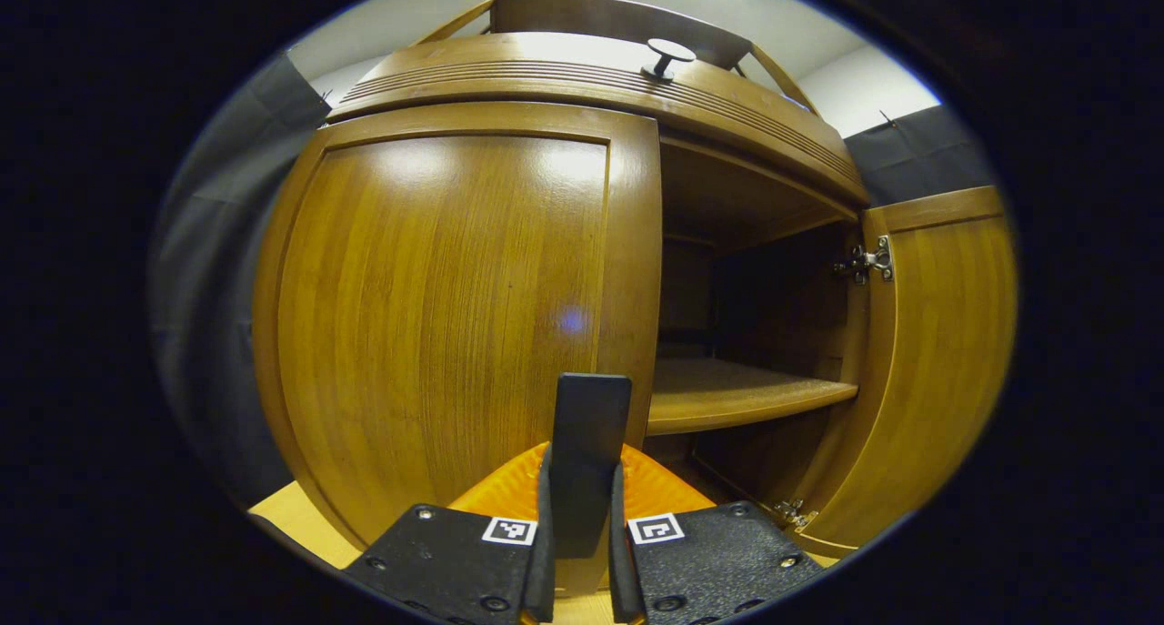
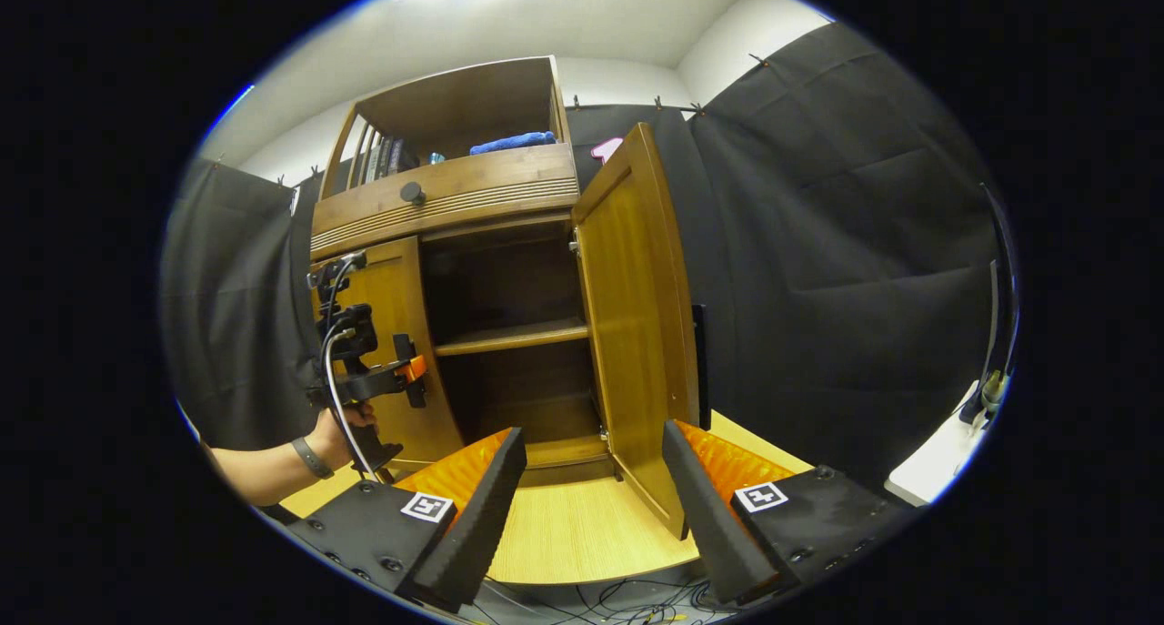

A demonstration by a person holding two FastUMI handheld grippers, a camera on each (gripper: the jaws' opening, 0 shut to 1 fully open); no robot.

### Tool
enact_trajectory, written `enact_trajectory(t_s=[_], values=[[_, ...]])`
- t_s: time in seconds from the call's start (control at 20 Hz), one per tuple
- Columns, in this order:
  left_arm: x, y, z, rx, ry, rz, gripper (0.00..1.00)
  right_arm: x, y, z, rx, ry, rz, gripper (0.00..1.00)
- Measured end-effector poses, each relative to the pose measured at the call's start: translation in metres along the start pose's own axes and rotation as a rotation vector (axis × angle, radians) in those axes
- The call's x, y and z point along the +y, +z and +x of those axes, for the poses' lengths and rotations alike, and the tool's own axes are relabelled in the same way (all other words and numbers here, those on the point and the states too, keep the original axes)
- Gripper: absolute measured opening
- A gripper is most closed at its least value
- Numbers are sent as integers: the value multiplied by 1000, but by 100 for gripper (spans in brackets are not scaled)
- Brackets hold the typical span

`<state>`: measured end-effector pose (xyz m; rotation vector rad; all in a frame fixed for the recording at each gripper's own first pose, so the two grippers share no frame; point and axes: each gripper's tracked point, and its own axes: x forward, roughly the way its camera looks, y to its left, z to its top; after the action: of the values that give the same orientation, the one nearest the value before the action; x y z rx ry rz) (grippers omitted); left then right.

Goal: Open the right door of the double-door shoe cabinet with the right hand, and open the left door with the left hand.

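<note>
The wooden shoe cabinet has its left door (image 1: 436,334) closed. A dark upright handle (image 1: 591,416) stands at that door's inner edge, and my left gripper (image 1: 582,488) is shut on it, a finger against each side. The right door (image 1: 937,361) stands swung wide open, baring a shelf (image 1: 746,396). In the right gripper view the open right door (image 2: 637,316) is just ahead, edge-on, with its handle (image 2: 698,361) on the far face. My right gripper (image 2: 591,479) is open and holds nothing, a short way back from the door. The left gripper (image 2: 400,370), held by a hand (image 2: 350,425), is at the left door (image 2: 391,334).
A drawer with a round knob (image 2: 412,192) runs above the doors. On top, an open rack holds a blue cloth (image 2: 514,141). The cabinet stands on a light wooden platform (image 2: 573,525). Cables lie on the floor in front. A white surface (image 2: 937,461) is at the right.
</note>
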<state>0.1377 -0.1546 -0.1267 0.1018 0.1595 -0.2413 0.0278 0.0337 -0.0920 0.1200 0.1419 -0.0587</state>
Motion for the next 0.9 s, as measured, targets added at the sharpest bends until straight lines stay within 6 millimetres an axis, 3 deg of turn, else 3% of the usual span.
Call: enact_trajectory(t_s=[0.05, 0.15, 0.2, 0.35, 0.6, 0.9], values=[[0, 1, -3, 7, 1, 1, 23, 1, 0, 1, 0, 3, 2, 97], [0, 4, -13, 16, 9, 5, 24, 4, 1, 1, -8, 15, 6, 100], [-2, 1, -24, 26, 18, 9, 23, 7, 1, 1, -12, 19, 4, 88], [2, 4, -50, 45, 32, 15, 24, 8, 4, 2, -16, 35, -5, 100], [15, 9, -95, 52, 57, 7, 23, 15, 8, 8, -26, 79, -15, 97], [43, 14, -148, 29, 103, -5, 23, 26, 6, 17, -17, 132, -13, 97]])
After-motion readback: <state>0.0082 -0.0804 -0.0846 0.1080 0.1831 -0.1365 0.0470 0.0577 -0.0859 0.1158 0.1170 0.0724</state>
